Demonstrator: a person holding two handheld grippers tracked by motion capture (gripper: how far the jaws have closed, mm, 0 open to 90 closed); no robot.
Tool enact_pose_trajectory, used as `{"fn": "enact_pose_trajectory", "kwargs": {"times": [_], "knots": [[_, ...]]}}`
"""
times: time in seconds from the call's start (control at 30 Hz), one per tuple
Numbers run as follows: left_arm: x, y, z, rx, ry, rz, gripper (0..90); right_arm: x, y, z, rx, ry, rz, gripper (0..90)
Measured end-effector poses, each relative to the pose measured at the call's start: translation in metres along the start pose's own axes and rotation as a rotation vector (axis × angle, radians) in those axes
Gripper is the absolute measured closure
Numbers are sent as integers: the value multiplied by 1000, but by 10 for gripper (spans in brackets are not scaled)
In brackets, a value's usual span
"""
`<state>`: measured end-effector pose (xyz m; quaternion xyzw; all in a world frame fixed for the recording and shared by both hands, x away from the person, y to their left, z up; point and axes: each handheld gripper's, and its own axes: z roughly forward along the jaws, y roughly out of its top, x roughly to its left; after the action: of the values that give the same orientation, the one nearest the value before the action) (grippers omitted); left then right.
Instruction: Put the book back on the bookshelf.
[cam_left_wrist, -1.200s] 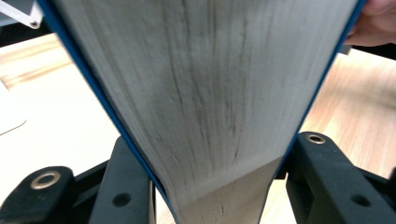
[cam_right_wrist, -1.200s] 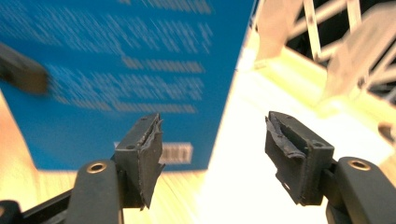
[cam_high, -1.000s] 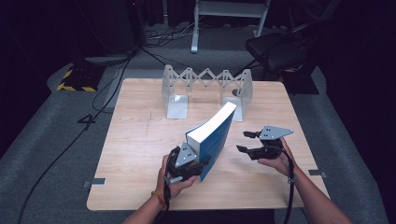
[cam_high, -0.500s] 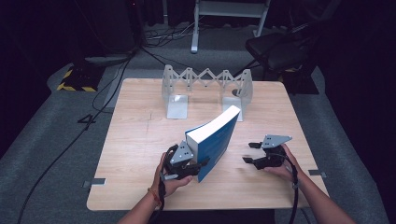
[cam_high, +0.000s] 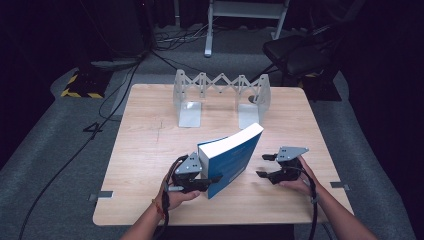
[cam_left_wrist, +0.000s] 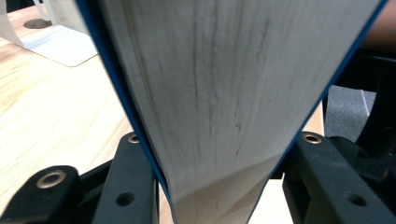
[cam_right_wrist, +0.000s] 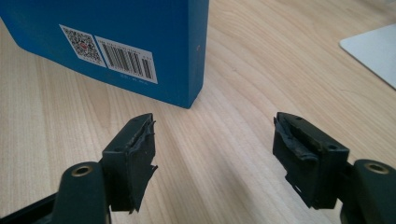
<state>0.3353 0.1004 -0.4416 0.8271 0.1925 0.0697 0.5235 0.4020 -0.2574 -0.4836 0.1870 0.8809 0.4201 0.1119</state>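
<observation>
Blue-covered book (cam_high: 231, 157) stands tilted on the wooden table (cam_high: 145, 150), clamped at its near end by the left gripper (cam_high: 207, 181); right gripper (cam_high: 263, 165) gapes empty beside it. Such an end-only grip risks the book toppling.

Count on table (cam_high: 150, 150): 1 book (cam_high: 232, 160), blue cover, 1 barcode label (cam_right_wrist: 126, 59) and 1 QR code (cam_right_wrist: 79, 45) on it. 1 folding rack (cam_high: 220, 95) with 2 end plates. 2 grippers: left gripper (cam_high: 212, 179), right gripper (cam_high: 261, 165).
</observation>
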Motion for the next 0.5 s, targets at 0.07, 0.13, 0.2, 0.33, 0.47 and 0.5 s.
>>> {"fn": "enact_pose_trajectory", "kwargs": {"times": [0.07,0.13,0.2,0.33,0.47,0.5], "knots": [[1,0,-1,7,-12,2,600,2,-1,3,12,12,-10,299],[1,0,-3,11,-20,9,599,5,-3,7,23,20,-20,301],[2,-1,-5,18,-38,12,599,7,-4,8,30,23,-30,299],[3,-1,-8,25,-52,21,599,9,-3,11,39,30,-32,286],[4,-2,-11,37,-68,26,598,11,-6,14,50,37,-32,272],[4,-2,-12,38,-73,20,598,13,-9,17,66,24,-36,259]]}}
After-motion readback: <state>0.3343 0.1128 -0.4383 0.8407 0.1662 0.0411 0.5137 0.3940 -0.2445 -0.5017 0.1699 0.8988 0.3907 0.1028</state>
